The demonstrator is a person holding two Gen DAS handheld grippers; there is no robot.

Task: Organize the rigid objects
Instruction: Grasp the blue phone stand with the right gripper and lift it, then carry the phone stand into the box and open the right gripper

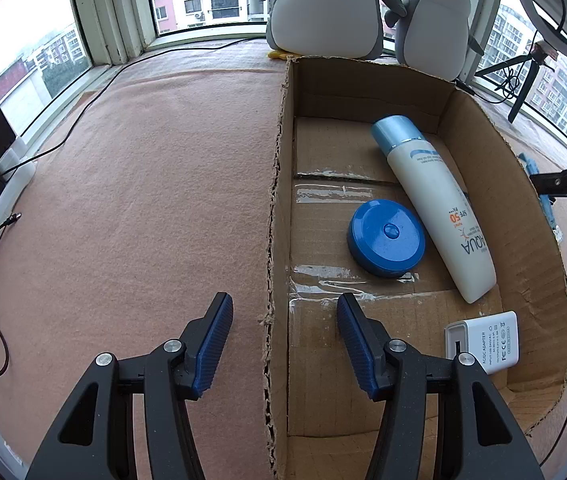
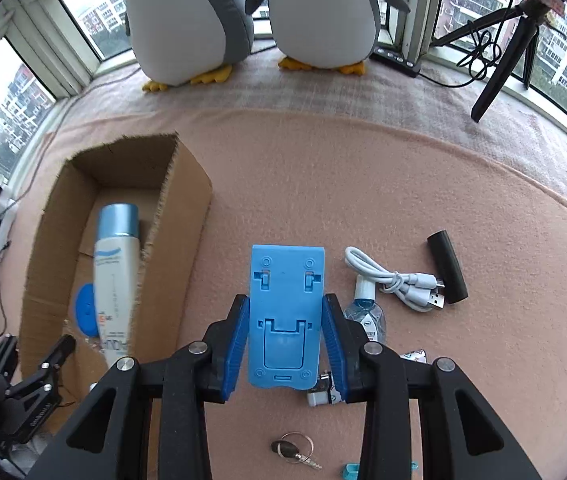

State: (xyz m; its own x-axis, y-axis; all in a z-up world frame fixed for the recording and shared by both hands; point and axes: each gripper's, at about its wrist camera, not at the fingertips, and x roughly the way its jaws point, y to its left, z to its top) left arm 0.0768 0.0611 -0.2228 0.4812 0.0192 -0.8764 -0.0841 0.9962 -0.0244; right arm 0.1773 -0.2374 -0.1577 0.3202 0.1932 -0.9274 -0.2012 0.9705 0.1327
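Note:
My right gripper is shut on a flat blue phone stand, with the pads pressed against its two long sides. It is over the pink cloth, just right of the cardboard box. My left gripper is open and holds nothing, with its fingers either side of the left wall of the box. Inside the box lie a white sunscreen bottle with a blue cap, a round blue tin and a white power adapter.
On the cloth right of the stand lie a coiled white USB cable, a black cylinder, a small sanitizer bottle and a key on a ring. Two plush penguins and a tripod stand at the window. A power strip sits at far left.

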